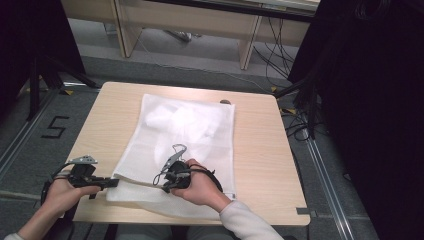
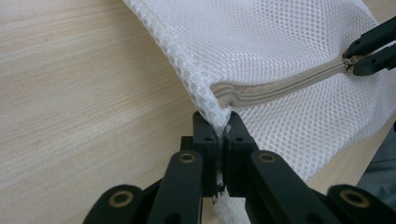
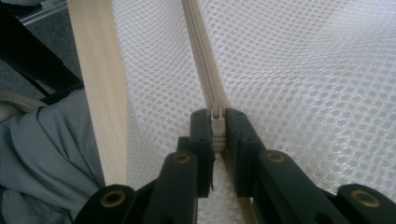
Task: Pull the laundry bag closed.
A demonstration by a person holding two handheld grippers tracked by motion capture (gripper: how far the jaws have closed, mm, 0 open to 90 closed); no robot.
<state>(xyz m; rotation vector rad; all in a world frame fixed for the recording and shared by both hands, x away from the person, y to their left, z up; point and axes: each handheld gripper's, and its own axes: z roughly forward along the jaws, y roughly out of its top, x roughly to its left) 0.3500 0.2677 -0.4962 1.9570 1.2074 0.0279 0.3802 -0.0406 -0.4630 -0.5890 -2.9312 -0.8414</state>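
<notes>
Now the white mesh bag (image 1: 185, 145) lies flat on the surface (image 1: 260, 150), with its zipper (image 2: 280, 84) running along the near edge, from one hand to the other. The left hand-held gripper (image 1: 112, 182) is clamped on the bag's near left corner. The right hand-held gripper (image 3: 217, 123) is pinched on the little zipper pull (image 3: 216, 113), so it is the one to slide it. The zipper's long line runs straight from that pull toward the left corner. From above the pull is too small to see. The right gripper view shows it between the jaws, and the left gripper view shows the pinched corner (image 2: 219, 116).
</notes>
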